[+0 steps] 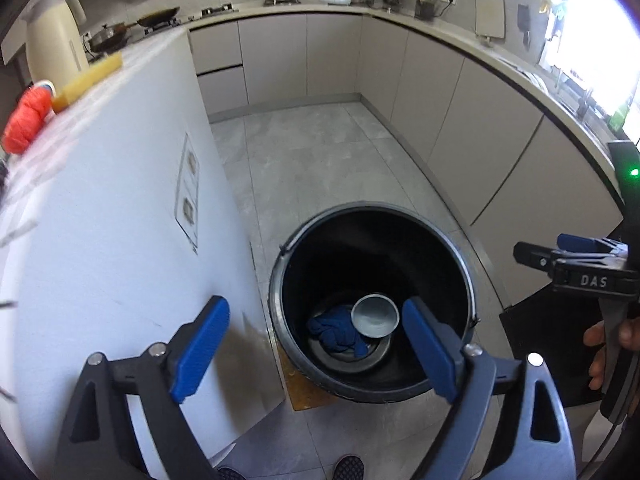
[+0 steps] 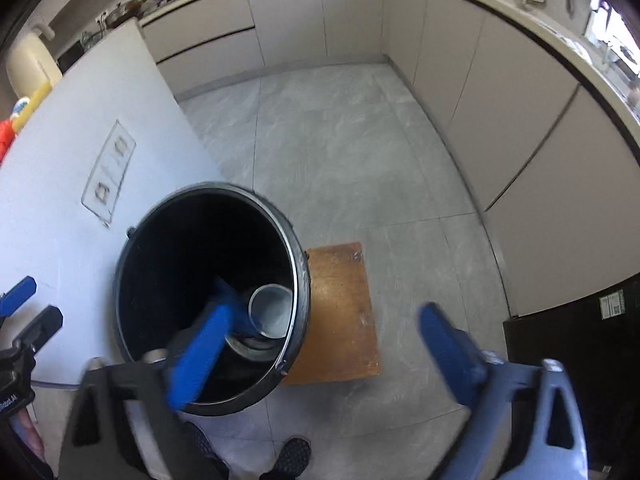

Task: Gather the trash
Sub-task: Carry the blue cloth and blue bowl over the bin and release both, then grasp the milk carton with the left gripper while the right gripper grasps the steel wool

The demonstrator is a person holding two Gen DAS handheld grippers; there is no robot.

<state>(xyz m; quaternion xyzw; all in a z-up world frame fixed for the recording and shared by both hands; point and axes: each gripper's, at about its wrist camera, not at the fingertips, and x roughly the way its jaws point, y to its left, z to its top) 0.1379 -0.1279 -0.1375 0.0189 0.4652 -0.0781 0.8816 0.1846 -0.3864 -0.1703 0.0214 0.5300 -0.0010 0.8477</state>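
I judge the collecting well along: 2 things already lie at the bottom of the black bin [image 1: 372, 304], a crumpled blue cloth [image 1: 338, 330] and, touching it, a grey bowl [image 1: 375, 315] tipped on its side. In the right wrist view the same bowl [image 2: 271, 312] shows near the bin's far wall [image 2: 208, 280], though the cloth there is mostly hidden behind my own finger. My left gripper [image 1: 316, 354] hangs above the bin with its jaws spread wide and nothing between them, the bin's mouth framed in the gap. My right gripper [image 2: 326, 354] is also spread wide and empty, one finger over the bin's opening and the other over the wooden board [image 2: 340, 312] that pokes out from under the bin. Neither gripper touches the bin or its contents. What may be left, as far as I can see, sits on the white surface [image 1: 120, 184] beside the bin: an orange ball of something [image 1: 26, 120] and a yellow block [image 1: 88, 80], well apart from the bin. Whether those count as trash I cannot tell.
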